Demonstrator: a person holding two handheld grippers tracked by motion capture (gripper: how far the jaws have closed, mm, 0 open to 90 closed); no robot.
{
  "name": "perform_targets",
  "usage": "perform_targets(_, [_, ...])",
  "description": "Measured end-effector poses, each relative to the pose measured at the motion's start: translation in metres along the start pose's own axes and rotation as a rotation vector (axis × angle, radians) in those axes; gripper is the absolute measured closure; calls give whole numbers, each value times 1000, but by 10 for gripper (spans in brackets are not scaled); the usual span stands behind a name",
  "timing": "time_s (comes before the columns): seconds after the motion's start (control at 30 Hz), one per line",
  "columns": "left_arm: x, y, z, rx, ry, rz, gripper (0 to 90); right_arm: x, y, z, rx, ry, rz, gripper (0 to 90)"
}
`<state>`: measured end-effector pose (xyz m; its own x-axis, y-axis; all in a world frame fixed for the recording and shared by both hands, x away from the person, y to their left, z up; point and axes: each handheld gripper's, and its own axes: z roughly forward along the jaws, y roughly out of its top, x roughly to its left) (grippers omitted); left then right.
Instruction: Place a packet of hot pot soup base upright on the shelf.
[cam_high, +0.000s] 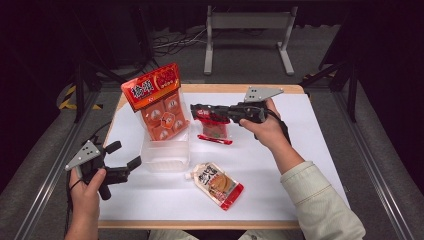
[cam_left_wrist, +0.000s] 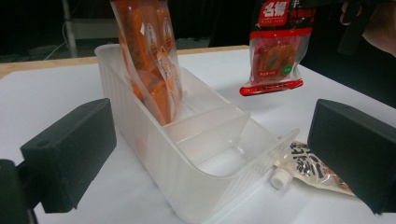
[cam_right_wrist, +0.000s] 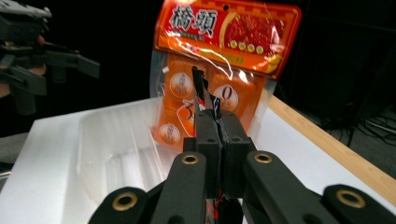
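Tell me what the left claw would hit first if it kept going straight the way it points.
Probably the clear plastic bin: in the left gripper view it sits dead ahead between the open jaws of the left claw, its near wall closest. Depth is hard to judge.

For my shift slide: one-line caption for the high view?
Right gripper lifts a red snack pouch beside the clear bin holding an orange packet; left gripper waits open.

The right gripper (cam_high: 199, 111) is held level above the table, its 2 jaws clamped together. The left gripper (cam_high: 131, 167) rests low at the table's left, jaws spread wide.
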<state>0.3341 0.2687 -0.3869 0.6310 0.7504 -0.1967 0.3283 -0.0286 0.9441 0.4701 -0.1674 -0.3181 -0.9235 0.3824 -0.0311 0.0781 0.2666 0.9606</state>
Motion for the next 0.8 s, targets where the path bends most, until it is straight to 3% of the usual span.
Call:
perform_targets(0.4, [2, -2, 0, 25, 1, 32, 20, 1, 10, 6, -82, 44, -36, 889])
perform_targets(0.8, [1, -3, -2, 31, -5, 32, 20, 10, 21, 26, -92, 79, -71, 889])
